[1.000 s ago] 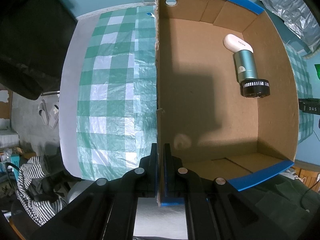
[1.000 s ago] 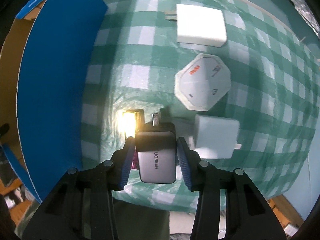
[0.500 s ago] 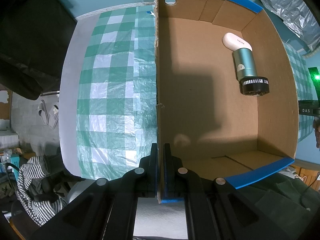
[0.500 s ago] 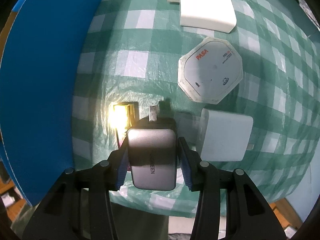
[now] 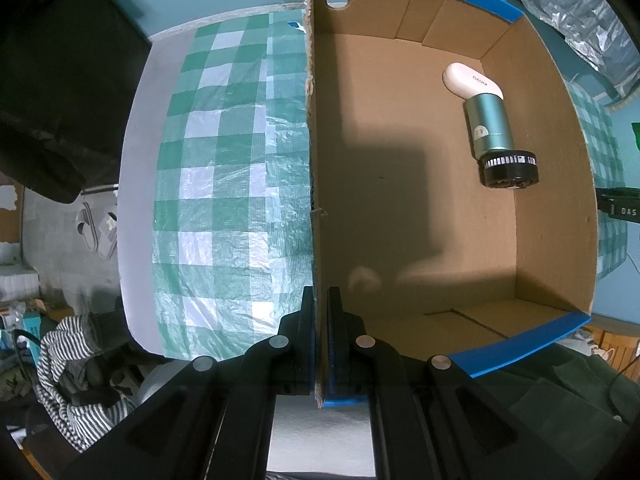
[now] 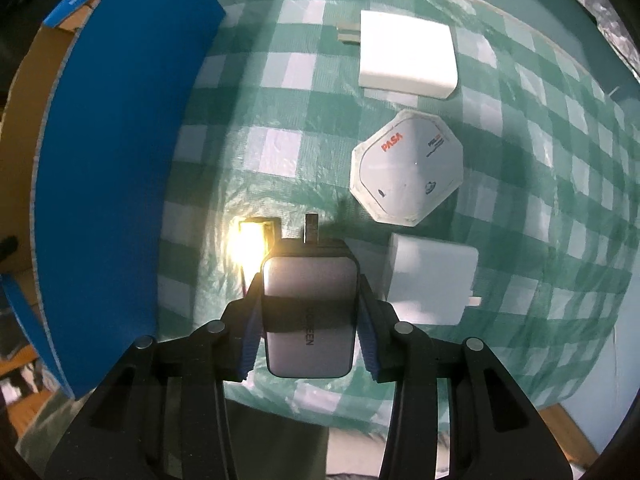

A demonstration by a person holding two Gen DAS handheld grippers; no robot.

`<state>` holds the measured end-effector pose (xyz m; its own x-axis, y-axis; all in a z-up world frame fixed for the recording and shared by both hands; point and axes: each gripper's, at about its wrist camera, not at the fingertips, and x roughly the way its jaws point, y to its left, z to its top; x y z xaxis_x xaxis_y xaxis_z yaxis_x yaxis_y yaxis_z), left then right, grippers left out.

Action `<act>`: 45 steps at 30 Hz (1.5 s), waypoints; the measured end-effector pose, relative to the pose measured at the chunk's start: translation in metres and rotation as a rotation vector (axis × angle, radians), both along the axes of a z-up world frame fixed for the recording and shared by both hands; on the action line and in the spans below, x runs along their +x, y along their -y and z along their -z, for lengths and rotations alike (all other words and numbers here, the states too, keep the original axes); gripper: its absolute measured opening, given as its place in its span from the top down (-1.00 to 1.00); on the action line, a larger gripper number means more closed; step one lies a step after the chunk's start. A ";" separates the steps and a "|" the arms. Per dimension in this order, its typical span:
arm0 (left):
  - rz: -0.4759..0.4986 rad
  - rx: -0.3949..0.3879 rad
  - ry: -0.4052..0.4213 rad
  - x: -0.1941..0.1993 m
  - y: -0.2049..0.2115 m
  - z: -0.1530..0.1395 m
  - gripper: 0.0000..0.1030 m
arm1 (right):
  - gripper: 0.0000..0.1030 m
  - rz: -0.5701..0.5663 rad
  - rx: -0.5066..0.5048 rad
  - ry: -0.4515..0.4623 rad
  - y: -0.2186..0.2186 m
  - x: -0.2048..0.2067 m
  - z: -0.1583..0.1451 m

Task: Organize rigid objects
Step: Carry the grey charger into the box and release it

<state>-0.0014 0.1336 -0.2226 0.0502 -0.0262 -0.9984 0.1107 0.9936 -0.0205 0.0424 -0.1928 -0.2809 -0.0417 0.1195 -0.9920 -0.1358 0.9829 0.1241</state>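
Checked tablecloth (image 6: 280, 152); right tool (image 6: 308, 320) vertical, closing around grey charger (image 6: 308, 300).

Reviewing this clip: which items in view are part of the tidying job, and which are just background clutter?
Job: cardboard box, teal device inside it, grey charger, two white chargers, octagonal PASA unit.

Lying about: striped cloth, slippers, silver foil.
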 end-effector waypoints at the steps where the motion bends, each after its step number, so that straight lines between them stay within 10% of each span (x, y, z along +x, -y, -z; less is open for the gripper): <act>1: 0.002 0.001 -0.001 0.000 0.000 0.000 0.92 | 0.21 -0.003 0.005 0.003 0.000 0.000 -0.002; 27: 0.005 0.004 -0.004 0.001 0.000 -0.001 0.92 | 0.21 -0.210 0.022 0.130 -0.057 0.043 -0.113; 45: -0.001 0.006 -0.010 -0.001 -0.001 -0.001 0.92 | 0.21 -0.433 0.012 0.176 -0.148 0.074 -0.130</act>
<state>-0.0023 0.1344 -0.2219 0.0404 -0.0198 -0.9990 0.1091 0.9939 -0.0153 0.1165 -0.0444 -0.1513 0.0785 0.1398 -0.9871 -0.5533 0.8297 0.0736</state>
